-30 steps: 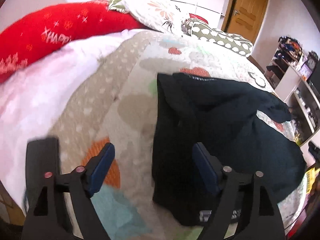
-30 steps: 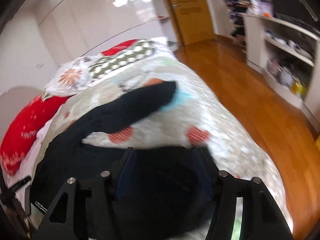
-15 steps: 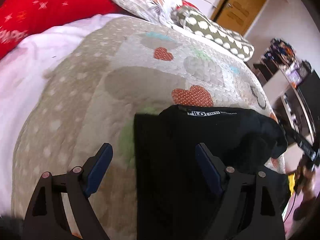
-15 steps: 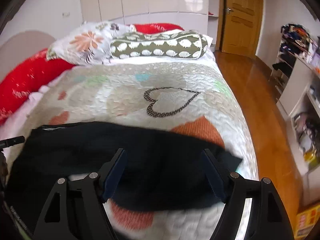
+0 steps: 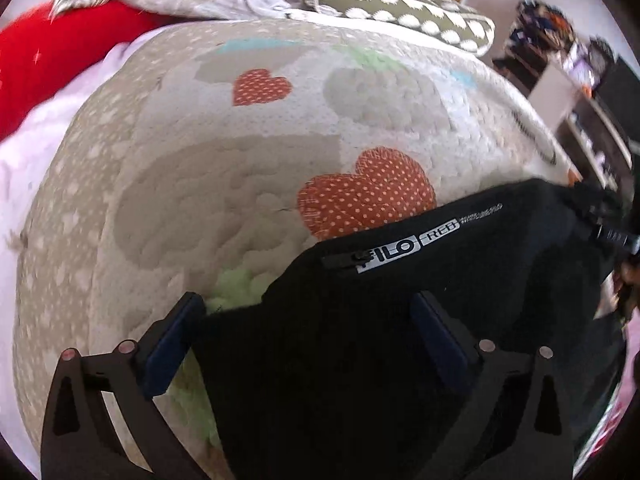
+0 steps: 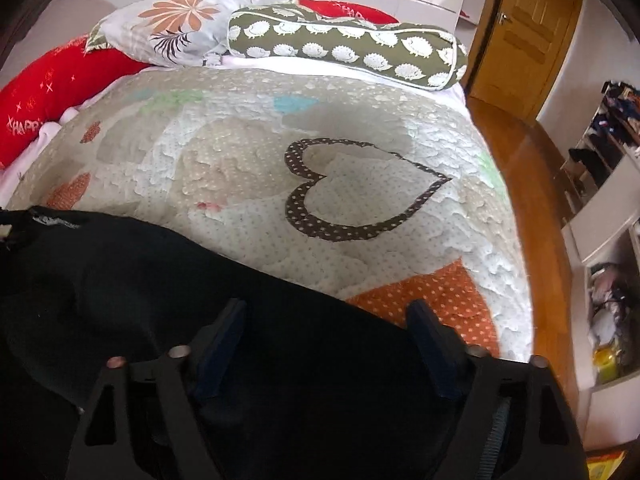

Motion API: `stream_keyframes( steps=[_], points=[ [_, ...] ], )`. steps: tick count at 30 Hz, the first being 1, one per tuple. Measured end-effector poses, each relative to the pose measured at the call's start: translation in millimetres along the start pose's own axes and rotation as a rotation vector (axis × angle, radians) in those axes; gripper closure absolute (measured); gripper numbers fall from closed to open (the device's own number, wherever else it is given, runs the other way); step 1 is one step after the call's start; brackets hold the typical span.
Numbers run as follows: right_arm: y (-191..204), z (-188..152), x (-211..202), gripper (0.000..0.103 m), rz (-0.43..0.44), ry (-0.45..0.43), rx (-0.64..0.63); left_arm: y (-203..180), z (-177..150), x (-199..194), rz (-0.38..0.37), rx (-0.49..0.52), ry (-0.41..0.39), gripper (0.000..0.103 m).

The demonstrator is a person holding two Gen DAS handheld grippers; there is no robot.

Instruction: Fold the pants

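Pants: black pants [image 5: 380, 340] lie on the quilt [image 5: 240, 184] right under and ahead of both your grippers; the waistband with its white label [image 5: 404, 246] sits just beyond the left gripper's tips.
Left gripper: your left gripper [image 5: 308, 336] has its fingers spread wide, holding nothing, with the cloth's left edge just inside the left pad.
Right gripper: your right gripper [image 6: 328, 332] is also spread wide and empty, poised over the dark cloth [image 6: 200, 300], whose far edge runs just ahead of the tips.
Feel: judge this as soft, limp and light; it will sag and drag on the quilt rather than hold shape, so a one-sided lift will twist it.
Where to grip: take the waistband ahead of your left tips, where the doubled hem is thickest, and a matching edge ahead of your right tips.
Layers: the black cloth hides its folds, so you probably cannot tell how many layers lie under the right gripper; pinch deep enough to catch them all.
Risk: a shallow pinch may slip off or catch the quilt too.
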State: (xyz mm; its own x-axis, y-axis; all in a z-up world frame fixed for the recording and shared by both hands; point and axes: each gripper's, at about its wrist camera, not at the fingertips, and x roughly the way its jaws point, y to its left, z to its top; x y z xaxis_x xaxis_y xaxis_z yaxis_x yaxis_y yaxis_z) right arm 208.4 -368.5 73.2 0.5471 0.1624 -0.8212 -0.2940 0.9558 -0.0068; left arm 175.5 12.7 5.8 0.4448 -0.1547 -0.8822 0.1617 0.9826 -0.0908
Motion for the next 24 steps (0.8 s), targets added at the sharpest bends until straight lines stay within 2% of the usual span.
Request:
stream_keyframes(
  steps=[1, 2, 3, 5, 6, 8, 10, 14, 18, 24],
  points=[
    [3.4, 0.1, -1.2, 0.062, 0.010, -0.006, -0.008, -1.1, -0.2, -0.4, 0.001, 0.017, -0.003, 0.004],
    [8.5, -0.1, -3.0, 0.080, 0.011, -0.009, -0.027, -2.7, -0.1, -1.2, -0.010, 0.036, -0.006, 0.016],
    [13.5, 0.0, -5.6, 0.097, 0.019, -0.011, -0.045, -3.0, 0.4, -2.6, -0.019, 0.042, -0.006, 0.023],
    [22.8, 0.0, -15.0, 0.098, 0.003, -0.032, -0.071, -2.4, 2.3, -9.4, -0.048, 0.040, -0.009, 0.057],
    [25.1, -1.6, -22.7, 0.098, -0.007, -0.049, -0.084, -2.3, 2.9, -14.1, -0.080, 0.034, -0.009, 0.059],
    [26.1, -7.3, -45.7, 0.098, -0.004, -0.100, -0.085, -8.8, 0.5, -25.4, -0.102, 0.055, -0.031, 0.080],
    [24.5, -16.6, -72.8, 0.098, -0.011, -0.160, -0.078, -17.2, -4.3, -40.8, -0.097, 0.088, -0.069, 0.080],
    [20.4, -39.7, -127.1, 0.098, -0.042, -0.270, -0.065, -23.6, -16.5, -78.6, -0.133, 0.099, -0.154, 0.080],
    [19.9, -58.5, -160.1, 0.098, -0.041, -0.311, -0.040, -28.7, -27.4, -116.1, -0.151, 0.111, -0.239, 0.080],
    [35.0, -97.1, -194.1, 0.098, -0.039, -0.344, -0.027, -42.9, -55.1, -164.3, -0.126, 0.158, -0.345, 0.080]
  ],
)
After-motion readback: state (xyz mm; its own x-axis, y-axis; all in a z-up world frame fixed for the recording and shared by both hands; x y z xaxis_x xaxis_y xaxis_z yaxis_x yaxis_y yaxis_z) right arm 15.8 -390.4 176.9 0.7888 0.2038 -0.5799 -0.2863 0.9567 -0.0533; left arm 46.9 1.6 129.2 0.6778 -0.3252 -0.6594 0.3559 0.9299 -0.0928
